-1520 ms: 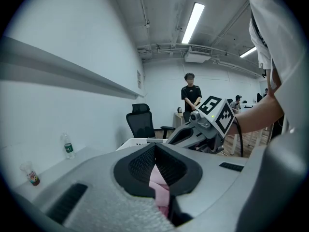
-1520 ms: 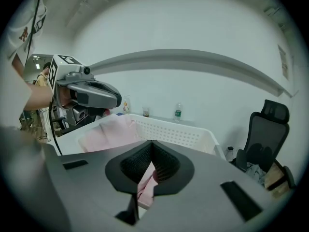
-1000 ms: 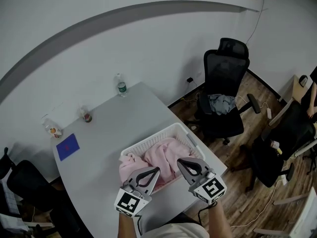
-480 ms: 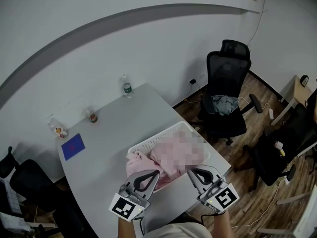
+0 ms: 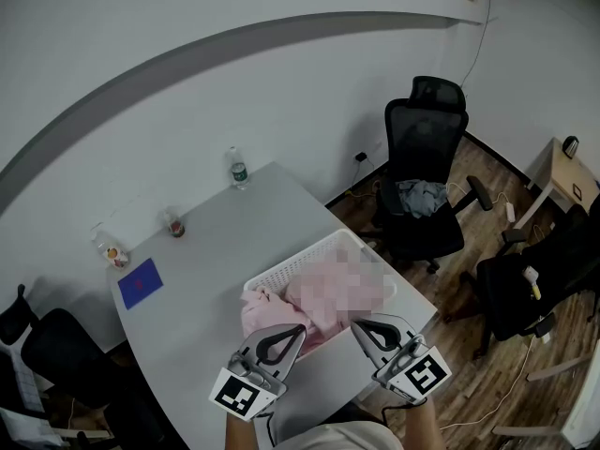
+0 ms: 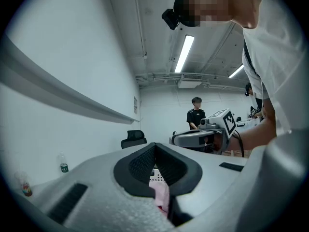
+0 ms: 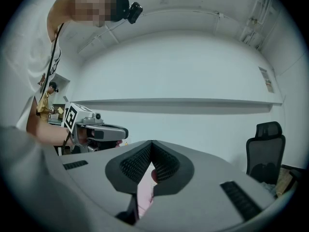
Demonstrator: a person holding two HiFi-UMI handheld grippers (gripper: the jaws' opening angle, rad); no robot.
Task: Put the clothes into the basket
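Note:
A white slatted basket (image 5: 281, 275) stands on the grey table (image 5: 216, 242) near its front right corner, and a heap of pink clothes (image 5: 277, 312) fills it. My left gripper (image 5: 298, 329) and right gripper (image 5: 356, 326) hover side by side just in front of the basket's near rim, pointing level. In the left gripper view the left gripper (image 6: 154, 145) has its tips together with nothing pinched; pink cloth (image 6: 161, 197) shows through the gap behind them. The right gripper (image 7: 151, 143) is likewise shut and empty, with pink cloth (image 7: 144, 192) visible below.
On the table's far side stand a water bottle (image 5: 238, 170), a glass (image 5: 173, 223), a small bottle (image 5: 108, 248) and a blue card (image 5: 140, 282). A black office chair (image 5: 422, 129) holding grey cloth (image 5: 419, 195) is at the right. Another chair (image 5: 56, 364) is at lower left.
Both grippers have drawn back from over the pink clothes toward the table's near edge and risen a little. The clothes lie still in the basket.

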